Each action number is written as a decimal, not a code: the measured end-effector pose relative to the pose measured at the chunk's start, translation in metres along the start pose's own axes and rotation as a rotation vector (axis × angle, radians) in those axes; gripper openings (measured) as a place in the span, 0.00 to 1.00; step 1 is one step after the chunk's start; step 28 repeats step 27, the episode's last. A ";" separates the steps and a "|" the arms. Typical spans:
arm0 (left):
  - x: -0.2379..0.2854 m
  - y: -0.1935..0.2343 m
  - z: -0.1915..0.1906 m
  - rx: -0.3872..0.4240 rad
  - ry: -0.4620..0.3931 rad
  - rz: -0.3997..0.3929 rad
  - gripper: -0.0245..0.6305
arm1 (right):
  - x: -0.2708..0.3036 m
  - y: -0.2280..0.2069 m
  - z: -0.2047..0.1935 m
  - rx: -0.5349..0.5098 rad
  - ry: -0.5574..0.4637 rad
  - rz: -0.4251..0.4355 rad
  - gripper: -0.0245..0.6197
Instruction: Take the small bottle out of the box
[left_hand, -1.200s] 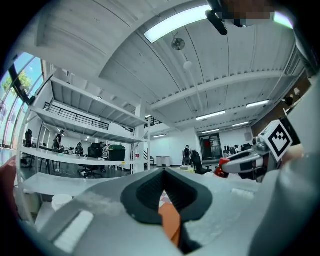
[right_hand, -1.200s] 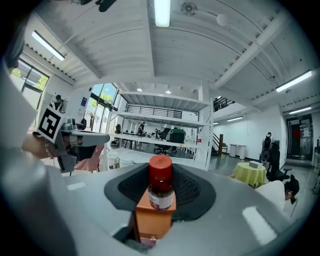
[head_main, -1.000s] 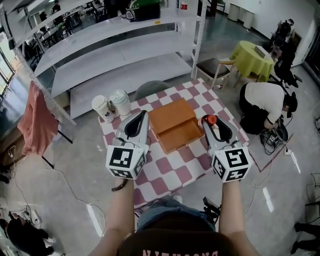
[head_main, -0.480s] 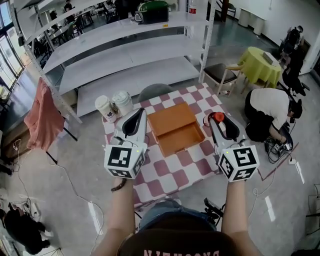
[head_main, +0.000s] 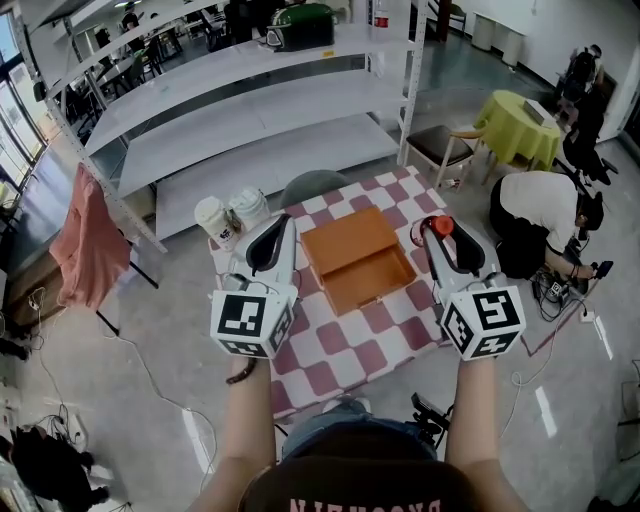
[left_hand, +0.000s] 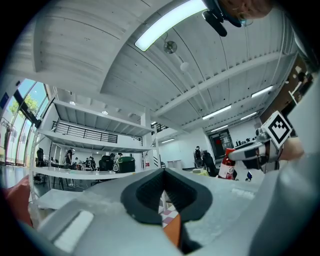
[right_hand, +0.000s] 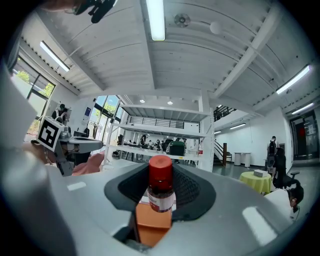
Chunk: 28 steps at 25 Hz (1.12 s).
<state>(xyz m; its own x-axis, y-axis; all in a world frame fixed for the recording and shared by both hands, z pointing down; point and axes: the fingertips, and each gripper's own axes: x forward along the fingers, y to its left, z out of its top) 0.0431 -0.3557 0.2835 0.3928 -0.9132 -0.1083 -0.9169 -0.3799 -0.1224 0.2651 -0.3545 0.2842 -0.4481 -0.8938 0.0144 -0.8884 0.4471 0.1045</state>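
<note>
The small bottle (head_main: 441, 227), clear with a red cap and a white label, stands upright between the pads of my right gripper (head_main: 441, 236), which is shut on it above the table's right side. The right gripper view shows the bottle (right_hand: 161, 190) gripped at its body, cap up, by that gripper (right_hand: 161, 175). The open orange box (head_main: 358, 260) lies in the middle of the red-and-white checked table (head_main: 340, 345); its tray looks empty. My left gripper (head_main: 281, 224) hovers left of the box, shut on nothing, and in its own view its (left_hand: 163, 171) tips meet.
Two white lidded tubs (head_main: 231, 215) stand at the table's far left corner. A grey chair (head_main: 312, 186) sits behind the table, with long white shelving (head_main: 250, 110) beyond. A person (head_main: 540, 215) crouches at the right near a yellow table (head_main: 515, 125). Pink cloth (head_main: 85, 245) hangs left.
The right gripper, with the bottle still in it, has drifted a little right and away from the box. The left gripper has barely moved. The head view has shifted slightly.
</note>
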 end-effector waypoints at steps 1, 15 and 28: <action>0.000 0.001 0.000 0.001 -0.001 -0.004 0.03 | 0.000 0.001 0.002 0.002 -0.006 -0.002 0.25; -0.002 0.003 0.007 0.011 -0.017 -0.029 0.03 | 0.001 0.009 0.006 -0.004 -0.006 -0.019 0.25; -0.002 0.007 0.010 0.015 -0.025 -0.019 0.03 | 0.006 0.013 0.007 -0.008 -0.008 -0.004 0.25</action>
